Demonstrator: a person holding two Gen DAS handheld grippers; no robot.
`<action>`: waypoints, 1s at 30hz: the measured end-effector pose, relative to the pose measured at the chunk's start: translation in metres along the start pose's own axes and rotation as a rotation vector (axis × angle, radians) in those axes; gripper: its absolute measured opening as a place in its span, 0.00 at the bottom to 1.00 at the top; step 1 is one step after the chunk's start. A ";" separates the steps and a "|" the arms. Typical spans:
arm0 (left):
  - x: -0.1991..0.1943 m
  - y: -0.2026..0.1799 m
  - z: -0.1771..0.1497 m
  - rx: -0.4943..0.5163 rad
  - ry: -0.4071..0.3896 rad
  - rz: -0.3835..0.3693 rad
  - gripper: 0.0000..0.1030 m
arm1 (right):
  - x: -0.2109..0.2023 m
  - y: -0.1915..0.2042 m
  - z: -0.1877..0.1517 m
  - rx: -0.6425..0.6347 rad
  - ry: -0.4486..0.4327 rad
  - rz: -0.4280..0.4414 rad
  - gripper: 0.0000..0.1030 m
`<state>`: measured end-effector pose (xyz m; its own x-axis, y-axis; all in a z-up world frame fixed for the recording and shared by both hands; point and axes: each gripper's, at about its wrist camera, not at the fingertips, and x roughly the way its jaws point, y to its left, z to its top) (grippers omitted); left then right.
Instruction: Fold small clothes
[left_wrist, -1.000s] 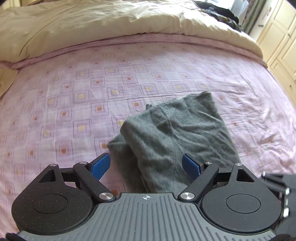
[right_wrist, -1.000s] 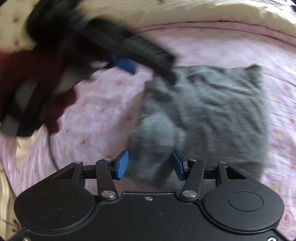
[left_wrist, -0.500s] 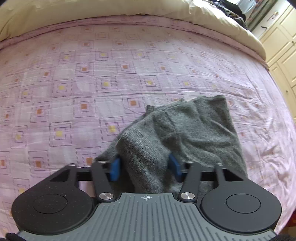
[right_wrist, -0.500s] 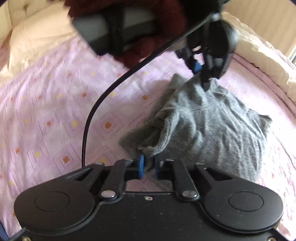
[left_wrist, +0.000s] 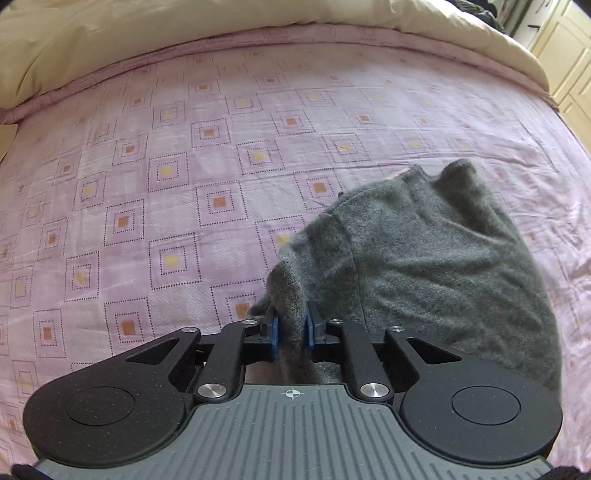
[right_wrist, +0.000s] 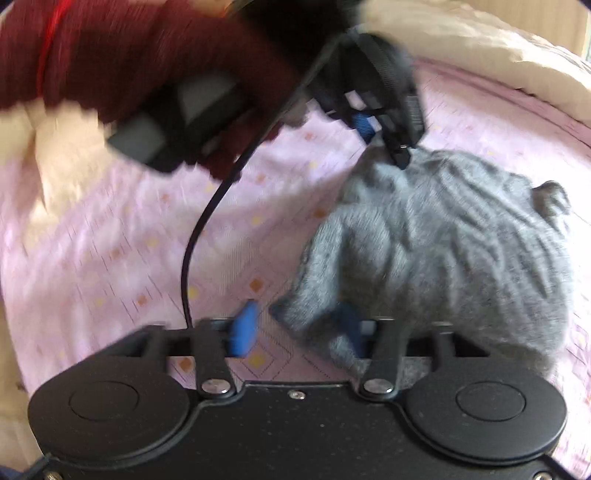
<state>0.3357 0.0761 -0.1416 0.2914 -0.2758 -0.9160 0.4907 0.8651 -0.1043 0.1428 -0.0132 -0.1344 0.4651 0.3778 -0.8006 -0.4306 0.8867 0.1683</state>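
A small grey knitted garment (left_wrist: 424, 266) lies crumpled on the pink patterned bedsheet (left_wrist: 147, 184). My left gripper (left_wrist: 291, 330) is closing, and its blue pads press a raised fold at the garment's near-left edge. In the right wrist view the garment (right_wrist: 461, 251) sits right of centre, with the left gripper (right_wrist: 369, 129) at its far edge. My right gripper (right_wrist: 295, 328) is opening. A loose garment corner lies between its blue pads, against the right one, and is not pinched.
A cream duvet (left_wrist: 221, 29) is bunched along the far side of the bed. Cream cupboard doors (left_wrist: 569, 55) stand at the far right. A dark red sleeve (right_wrist: 129, 55) and a black cable (right_wrist: 207, 221) cross the right wrist view.
The left gripper came down and its jaws closed onto the garment's fold. The right gripper shut on a garment corner, then spread apart again. The garment is more bunched.
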 end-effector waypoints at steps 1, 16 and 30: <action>-0.004 0.002 -0.001 -0.009 -0.019 -0.018 0.19 | -0.011 -0.008 -0.002 0.024 -0.020 0.005 0.66; -0.088 -0.039 -0.044 0.002 -0.286 -0.113 0.46 | -0.072 -0.129 -0.010 0.375 -0.125 -0.227 0.75; -0.030 -0.066 -0.087 0.046 -0.128 -0.201 0.51 | 0.000 -0.136 0.053 0.236 -0.101 -0.090 0.76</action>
<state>0.2235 0.0638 -0.1413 0.2841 -0.4941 -0.8216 0.5854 0.7681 -0.2595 0.2423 -0.1197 -0.1265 0.5732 0.3091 -0.7589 -0.1978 0.9509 0.2379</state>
